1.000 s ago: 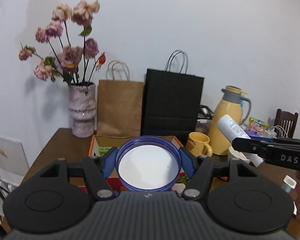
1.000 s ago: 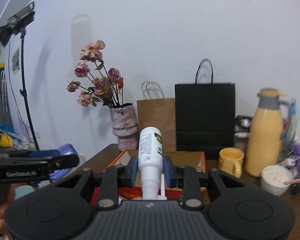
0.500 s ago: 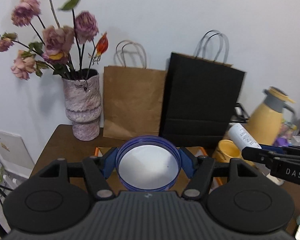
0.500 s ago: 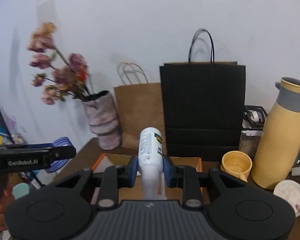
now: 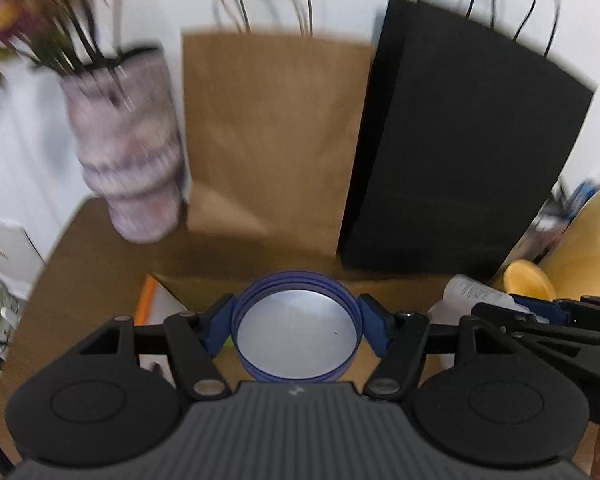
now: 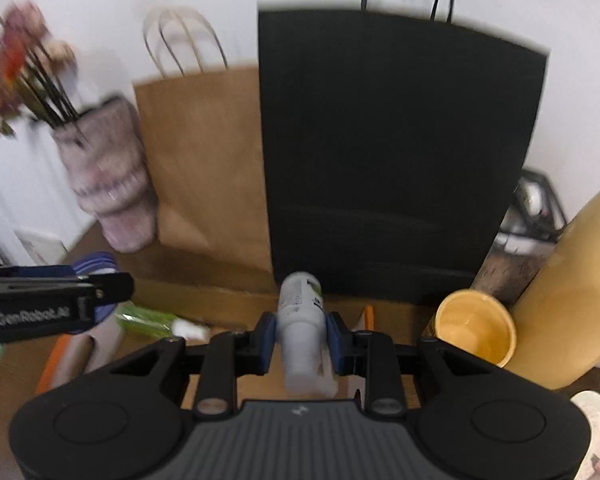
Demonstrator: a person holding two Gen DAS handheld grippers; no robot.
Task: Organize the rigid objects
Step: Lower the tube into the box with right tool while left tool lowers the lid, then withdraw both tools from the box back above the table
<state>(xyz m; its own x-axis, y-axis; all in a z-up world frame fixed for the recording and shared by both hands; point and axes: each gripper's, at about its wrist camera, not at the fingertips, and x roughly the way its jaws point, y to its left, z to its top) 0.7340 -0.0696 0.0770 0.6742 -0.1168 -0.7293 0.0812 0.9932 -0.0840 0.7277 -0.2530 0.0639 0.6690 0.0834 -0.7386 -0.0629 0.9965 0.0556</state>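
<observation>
My left gripper [image 5: 296, 326] is shut on a round blue jar [image 5: 296, 334] with a white base facing the camera, held above the near edge of a cardboard box [image 5: 204, 284] with an orange rim. My right gripper [image 6: 301, 330] is shut on a white bottle [image 6: 302, 320] with a printed label, pointing forward over the same box [image 6: 228, 300]. The right gripper with its bottle [image 5: 472, 290] shows at the right of the left wrist view. The left gripper with the jar [image 6: 96, 266] shows at the left of the right wrist view.
A brown paper bag [image 5: 272, 132] and a black paper bag [image 5: 460, 152] stand behind the box. A mottled vase [image 5: 128, 152] with dried flowers stands at the left. A yellow mug [image 6: 476, 328] and a yellow thermos [image 6: 568, 300] stand at the right on the wooden table [image 5: 80, 280].
Both grippers have moved forward and tilted down toward the box and bags, which now look much larger. The jar and bottle stay gripped. The views are motion-blurred.
</observation>
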